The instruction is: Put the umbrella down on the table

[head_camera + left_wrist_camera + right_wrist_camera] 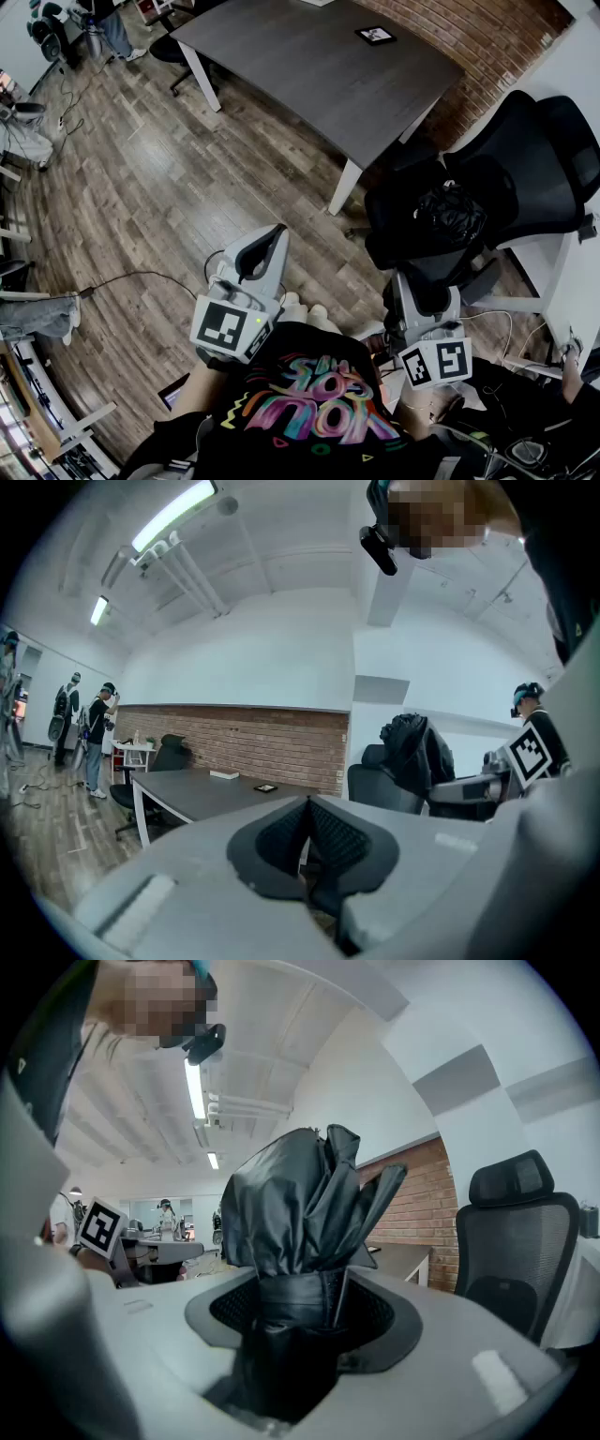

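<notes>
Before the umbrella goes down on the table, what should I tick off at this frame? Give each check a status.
1. Right gripper shut on the umbrella: ok, its jaws clamp the strapped part.
2. Umbrella folded: ok, the canopy is bunched with a strap round it.
3. Left gripper free: ok, its jaws are together with nothing between.
4. Bare space on the table: ok, only a small flat item lies near the far edge.
5. Umbrella over the table: not ok, it is by the office chair, short of the table.
6. Grip firmness: cannot tell.
</notes>
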Demonstrator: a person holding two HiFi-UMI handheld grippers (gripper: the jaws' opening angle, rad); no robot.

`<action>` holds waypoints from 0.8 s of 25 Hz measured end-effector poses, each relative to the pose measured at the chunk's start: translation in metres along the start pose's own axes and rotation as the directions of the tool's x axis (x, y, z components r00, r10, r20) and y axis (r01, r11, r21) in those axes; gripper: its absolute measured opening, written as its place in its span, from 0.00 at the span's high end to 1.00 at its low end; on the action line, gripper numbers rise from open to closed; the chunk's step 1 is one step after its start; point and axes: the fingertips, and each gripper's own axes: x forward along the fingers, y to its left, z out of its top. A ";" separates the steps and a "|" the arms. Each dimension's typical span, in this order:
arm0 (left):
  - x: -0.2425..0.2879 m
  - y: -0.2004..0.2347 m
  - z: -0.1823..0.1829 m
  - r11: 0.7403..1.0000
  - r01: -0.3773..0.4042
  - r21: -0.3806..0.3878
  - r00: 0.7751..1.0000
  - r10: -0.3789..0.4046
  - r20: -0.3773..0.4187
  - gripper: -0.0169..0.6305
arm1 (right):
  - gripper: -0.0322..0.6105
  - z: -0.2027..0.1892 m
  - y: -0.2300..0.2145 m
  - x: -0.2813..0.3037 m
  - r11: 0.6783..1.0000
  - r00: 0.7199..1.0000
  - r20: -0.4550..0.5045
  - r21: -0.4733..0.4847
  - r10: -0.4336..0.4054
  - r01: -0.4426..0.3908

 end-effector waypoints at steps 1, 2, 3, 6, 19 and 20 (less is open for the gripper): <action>0.000 0.003 0.000 1.000 0.002 0.002 1.000 -0.002 0.001 0.97 | 0.58 0.001 0.002 0.002 1.000 1.000 0.005 0.005 0.000 0.000; 0.001 0.006 -0.001 1.000 0.003 0.004 1.000 -0.003 0.002 0.97 | 0.58 0.001 0.003 0.004 1.000 1.000 0.010 0.009 -0.001 0.001; 0.000 0.009 -0.001 1.000 0.004 0.004 1.000 -0.004 0.003 0.97 | 0.58 0.002 0.005 0.007 1.000 1.000 0.013 0.015 -0.004 0.003; -0.004 0.024 -0.001 1.000 0.003 -0.004 1.000 -0.003 0.005 0.97 | 0.58 0.002 0.013 0.013 0.999 1.000 0.013 0.032 -0.023 0.023; -0.004 0.077 -0.020 0.999 0.011 -0.051 0.999 -0.012 -0.035 0.97 | 0.58 -0.011 0.038 0.045 0.981 0.993 0.019 0.159 -0.115 0.110; -0.002 0.078 -0.022 0.998 0.013 -0.055 0.999 -0.016 -0.043 0.97 | 0.58 -0.014 0.037 0.049 0.982 0.994 0.005 0.151 -0.112 0.110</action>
